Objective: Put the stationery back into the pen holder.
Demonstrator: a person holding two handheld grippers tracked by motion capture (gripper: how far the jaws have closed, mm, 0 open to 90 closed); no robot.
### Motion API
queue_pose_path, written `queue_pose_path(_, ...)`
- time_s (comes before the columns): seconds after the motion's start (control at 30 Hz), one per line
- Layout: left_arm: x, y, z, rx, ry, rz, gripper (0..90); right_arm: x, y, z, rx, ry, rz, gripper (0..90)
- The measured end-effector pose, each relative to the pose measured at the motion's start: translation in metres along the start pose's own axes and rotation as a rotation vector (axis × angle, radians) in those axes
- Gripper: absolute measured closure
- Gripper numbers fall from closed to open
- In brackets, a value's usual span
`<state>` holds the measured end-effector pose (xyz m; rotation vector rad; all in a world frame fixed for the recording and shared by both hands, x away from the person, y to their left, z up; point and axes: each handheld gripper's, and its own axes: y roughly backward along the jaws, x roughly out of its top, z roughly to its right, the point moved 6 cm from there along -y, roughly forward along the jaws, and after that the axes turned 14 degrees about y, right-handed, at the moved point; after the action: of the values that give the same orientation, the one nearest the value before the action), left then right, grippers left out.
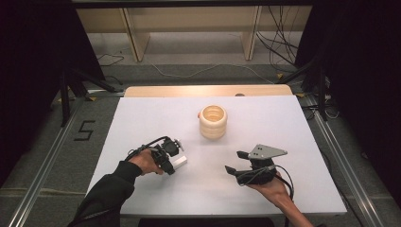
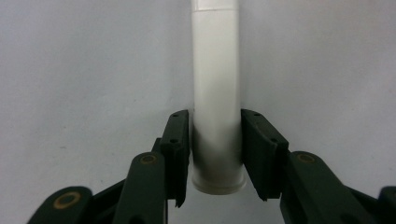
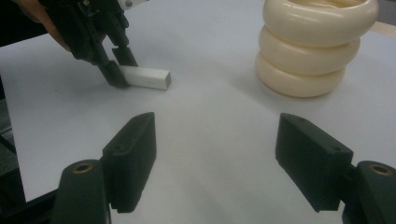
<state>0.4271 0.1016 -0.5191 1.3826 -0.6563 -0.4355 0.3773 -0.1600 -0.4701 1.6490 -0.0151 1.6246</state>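
Note:
A white stick lies flat on the white table sheet, left of the middle. My left gripper points down over its near end, shut on it; in the left gripper view the two black pads press on both sides of the stick, just above its flared end. In the right gripper view that gripper holds the stick at the upper left. My right gripper hovers low over the sheet at the right, open, nothing between its jaws.
A cream pot made of stacked rings stands upright behind the middle of the sheet, and rises at the upper right of the right gripper view. A wooden table edge runs behind the sheet. Metal rails and cables lie on the floor around.

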Motion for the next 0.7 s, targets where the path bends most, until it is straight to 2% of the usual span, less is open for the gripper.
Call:
queue_pose_path(0.43, -0.0008, 0.0001, 0.0008, 0.003, -0.028, 0.009, 66.1, -0.0001, -0.0005, -0.0004, 0.002, 0.0, -0.001, 29.7)
queue_pose_path(0.5, -0.0012, 0.0003, 0.001, 0.004, -0.037, 0.007, 66.3, -0.0001, -0.0006, -0.0005, 0.002, 0.0, -0.001, 29.7)
queue_pose_path(0.53, -0.002, 0.0016, -0.0007, 0.006, -0.063, -0.013, 66.3, -0.0001, -0.0009, -0.0005, 0.003, -0.001, 0.001, 29.7)
queue_pose_path(0.57, -0.0019, 0.0009, 0.0004, 0.0, -0.047, 0.002, 66.4, -0.0001, -0.001, -0.0005, 0.003, 0.0, 0.001, 29.7)
queue_pose_path(0.63, -0.0022, 0.0016, 0.0003, -0.006, -0.041, 0.007, 66.5, -0.0001, -0.0011, -0.0007, 0.004, 0.0, 0.001, 29.7)
queue_pose_path(0.67, -0.0028, 0.0034, -0.0015, -0.003, -0.065, -0.012, 66.5, 0.0, -0.001, -0.0009, 0.005, 0.0, 0.002, 29.7)
queue_pose_path(0.7, -0.0024, 0.0027, 0.0003, -0.01, -0.043, 0.009, 66.5, 0.0001, -0.0009, -0.001, 0.005, -0.001, 0.002, 29.7)
